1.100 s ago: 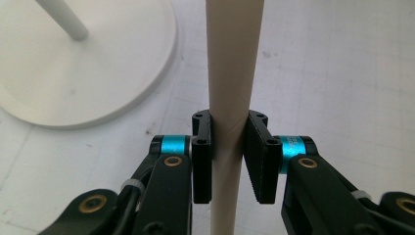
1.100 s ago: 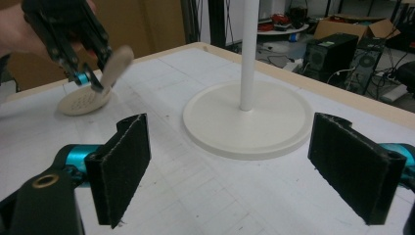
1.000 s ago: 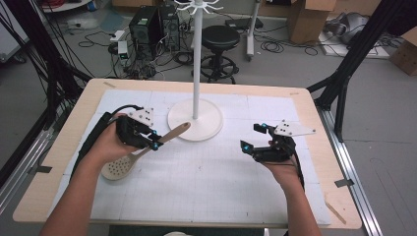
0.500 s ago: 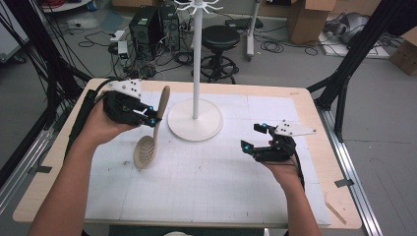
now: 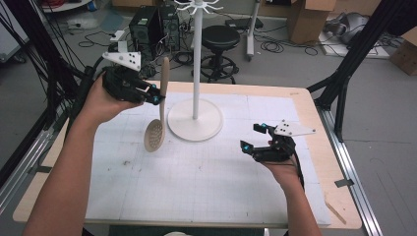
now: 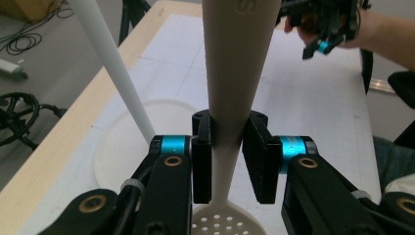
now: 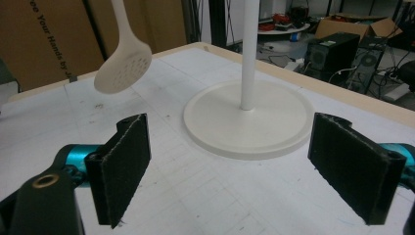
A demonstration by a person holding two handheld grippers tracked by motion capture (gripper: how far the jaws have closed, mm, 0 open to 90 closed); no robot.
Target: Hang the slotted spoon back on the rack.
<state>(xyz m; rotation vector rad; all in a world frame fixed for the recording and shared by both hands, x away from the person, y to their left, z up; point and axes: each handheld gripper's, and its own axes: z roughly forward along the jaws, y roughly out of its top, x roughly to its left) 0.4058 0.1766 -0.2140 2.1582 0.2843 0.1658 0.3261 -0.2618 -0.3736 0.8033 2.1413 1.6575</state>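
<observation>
as it hangs upright, beige slotted spoon (image 5: 156, 115), perforated bowl down

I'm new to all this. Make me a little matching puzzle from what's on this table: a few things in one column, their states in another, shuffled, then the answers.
Things:
1. slotted spoon
2. left gripper
3. right gripper
4. white stand

States:
A. jaws wide apart, nothing between them
B. hangs in the air, head down
C. stands upright on the table
D. shut on a handle

Pairs: 1-B, 2-D, 3-A, 4-C
</observation>
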